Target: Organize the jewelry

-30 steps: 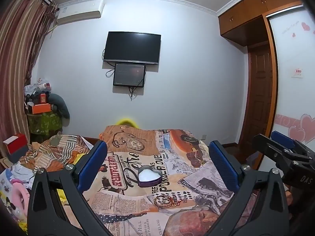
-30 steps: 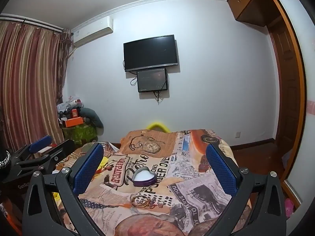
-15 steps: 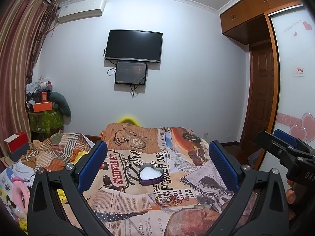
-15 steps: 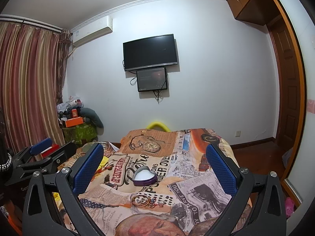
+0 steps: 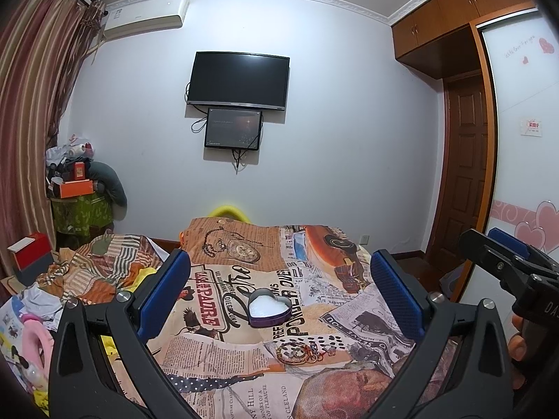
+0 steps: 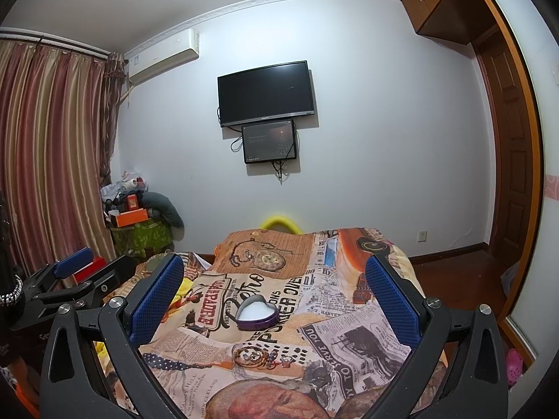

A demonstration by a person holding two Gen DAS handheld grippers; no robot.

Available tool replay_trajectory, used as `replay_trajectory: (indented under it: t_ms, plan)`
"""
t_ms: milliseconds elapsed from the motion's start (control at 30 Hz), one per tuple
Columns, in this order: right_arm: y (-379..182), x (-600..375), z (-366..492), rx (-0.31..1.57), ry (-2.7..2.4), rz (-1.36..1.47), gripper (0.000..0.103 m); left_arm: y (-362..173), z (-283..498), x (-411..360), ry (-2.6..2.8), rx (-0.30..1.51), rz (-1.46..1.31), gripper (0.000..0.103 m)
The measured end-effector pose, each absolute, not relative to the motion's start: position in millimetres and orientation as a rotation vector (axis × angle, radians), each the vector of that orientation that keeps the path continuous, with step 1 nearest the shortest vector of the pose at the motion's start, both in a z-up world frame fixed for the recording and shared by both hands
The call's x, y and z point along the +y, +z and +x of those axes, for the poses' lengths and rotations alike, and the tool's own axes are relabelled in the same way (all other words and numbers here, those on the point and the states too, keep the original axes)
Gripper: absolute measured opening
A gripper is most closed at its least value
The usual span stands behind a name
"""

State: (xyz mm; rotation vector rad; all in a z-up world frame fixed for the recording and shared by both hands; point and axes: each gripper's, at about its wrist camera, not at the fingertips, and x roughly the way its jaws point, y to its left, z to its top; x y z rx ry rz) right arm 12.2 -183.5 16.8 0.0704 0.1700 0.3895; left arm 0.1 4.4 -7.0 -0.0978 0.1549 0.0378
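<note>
Purple-walled and lined in white, one heart-shaped box (image 5: pixel 268 306) sits open on the bed (image 5: pixel 353 317), on a newspaper-print cover. Nearer the cameras lies one small heap of jewelry (image 5: pixel 301 351): gold bangles tangled with beaded pieces, too small to count apart. In the right wrist view a single ring (image 6: pixel 287 360) rests just beside that heap on its right. The box and the heap are near each other but not touching.

Two pairs of tongs are in view. The left tongs (image 5: pixel 279 289) hang above the bed, spread wide with nothing between the two blue pads (image 5: pixel 164 291); box and jewelry show in the gap, farther off. The right tongs (image 6: pixel 274 289) are likewise spread wide and grip nothing. Each pair shows at the edge of the other's view.

On the far wall hang two dark screens: one television (image 5: pixel 238 81) and one smaller monitor (image 5: pixel 233 128) directly beneath it. One air conditioner (image 5: pixel 146 15) is mounted near the ceiling, beside the striped curtain (image 6: pixel 45 153).
</note>
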Motion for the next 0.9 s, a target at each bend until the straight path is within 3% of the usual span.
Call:
replay_trajectory:
  t_ms: [900]
  plan:
    - [17.9, -183.5, 10.9, 0.171, 0.389, 0.069, 0.103, -8.2, 0.3, 3.7, 0.039, 0.157, -0.098, 0.103]
